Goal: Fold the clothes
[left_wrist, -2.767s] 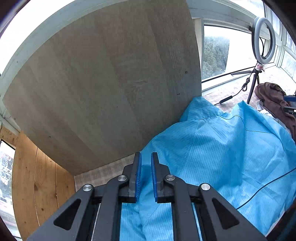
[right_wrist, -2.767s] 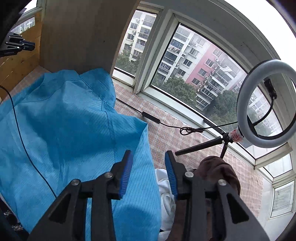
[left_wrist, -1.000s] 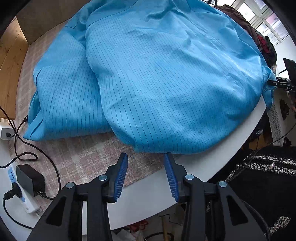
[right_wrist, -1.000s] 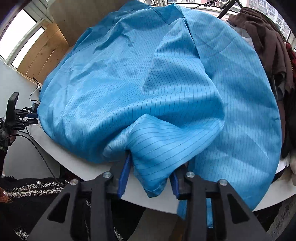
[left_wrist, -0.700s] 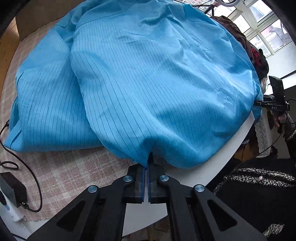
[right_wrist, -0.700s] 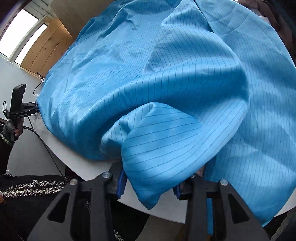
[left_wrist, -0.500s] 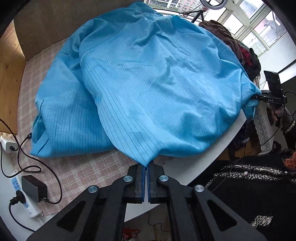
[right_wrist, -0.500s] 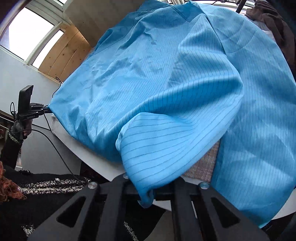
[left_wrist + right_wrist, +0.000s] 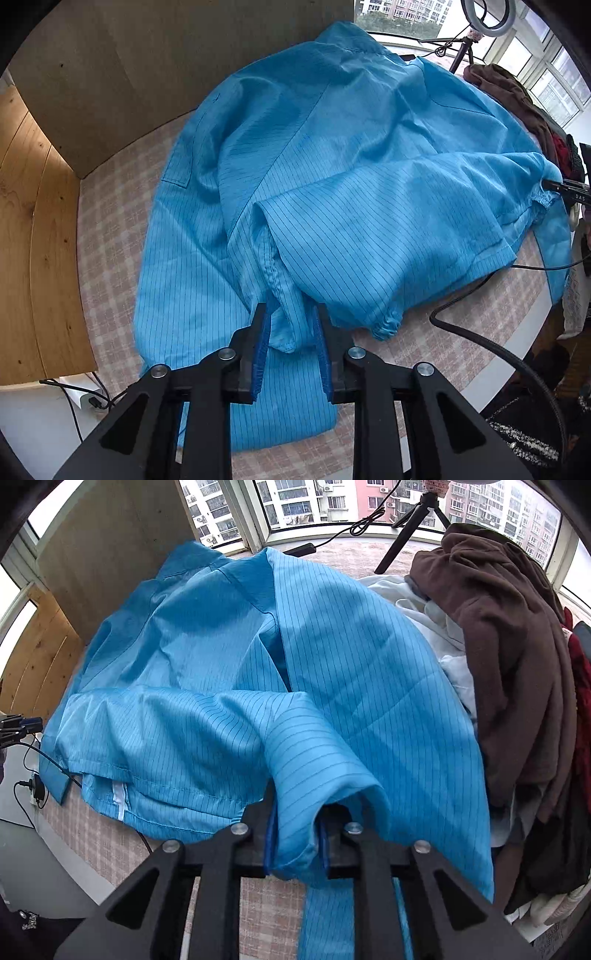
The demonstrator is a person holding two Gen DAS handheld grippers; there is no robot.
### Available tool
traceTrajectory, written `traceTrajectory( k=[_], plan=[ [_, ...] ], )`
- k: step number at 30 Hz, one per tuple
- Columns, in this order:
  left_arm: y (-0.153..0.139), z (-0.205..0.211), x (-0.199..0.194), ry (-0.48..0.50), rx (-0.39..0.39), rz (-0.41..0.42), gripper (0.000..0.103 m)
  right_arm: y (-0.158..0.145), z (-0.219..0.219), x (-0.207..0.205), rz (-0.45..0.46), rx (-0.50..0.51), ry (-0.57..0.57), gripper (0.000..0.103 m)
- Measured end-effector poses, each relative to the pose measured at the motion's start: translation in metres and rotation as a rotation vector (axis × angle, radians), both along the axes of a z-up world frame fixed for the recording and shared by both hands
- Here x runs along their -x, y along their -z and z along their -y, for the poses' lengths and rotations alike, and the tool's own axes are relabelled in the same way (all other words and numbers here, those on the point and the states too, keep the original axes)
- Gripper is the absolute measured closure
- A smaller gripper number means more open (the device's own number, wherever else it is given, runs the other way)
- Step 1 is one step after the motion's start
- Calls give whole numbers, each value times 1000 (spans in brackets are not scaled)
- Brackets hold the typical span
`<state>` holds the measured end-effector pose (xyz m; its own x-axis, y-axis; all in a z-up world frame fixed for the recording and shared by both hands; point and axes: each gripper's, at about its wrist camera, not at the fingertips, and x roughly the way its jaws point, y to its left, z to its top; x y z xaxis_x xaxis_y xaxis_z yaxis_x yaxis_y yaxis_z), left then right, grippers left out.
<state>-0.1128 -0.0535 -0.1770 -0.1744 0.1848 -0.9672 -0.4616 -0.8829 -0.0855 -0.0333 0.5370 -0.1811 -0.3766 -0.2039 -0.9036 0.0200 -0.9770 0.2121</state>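
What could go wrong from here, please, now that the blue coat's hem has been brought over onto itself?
The left gripper and right gripper are both opening with fabric between them, so the loosely mounded fold of the blue coat may slump unevenly. The black cable runs under the folded edge and could snag. The brown garment crowds the coat's right side.

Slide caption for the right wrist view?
Right claw opening around a fold of the blue striped garment; brown clothes pile beside it.
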Motion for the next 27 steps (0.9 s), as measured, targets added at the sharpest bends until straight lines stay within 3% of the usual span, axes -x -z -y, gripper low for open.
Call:
traceTrajectory(
  k=[1,3,6,11,12,14,20,22,23,27],
  plan=[
    [6,0,-13,-1,-51,32,65,-2,1,-7,-10,11,2,63],
    [23,-6,-31,1,-135,97,64,-8,6,-18,-15,24,-9,59],
    [51,-32,-35,9,-134,127,64,-13,11,-23,-9,43,-21,56],
    [79,-54,-2,-106,-153,116,64,-10,10,-22,20,61,-29,53],
    [81,-56,3,-122,-160,108,68,-6,11,-21,33,57,-29,53],
    [84,-60,7,-133,-155,96,94,3,14,-20,52,47,-59,52],
    [59,-51,-6,-149,-179,37,96,38,25,1,86,-25,-155,50],
    [47,-46,-12,-153,-167,19,96,42,20,5,96,21,-158,65],
    [40,-45,-18,-152,-162,10,96,42,16,6,97,56,-154,85],
    [0,-25,-57,-131,-143,-23,96,5,9,-26,58,141,-194,86]
  ],
)
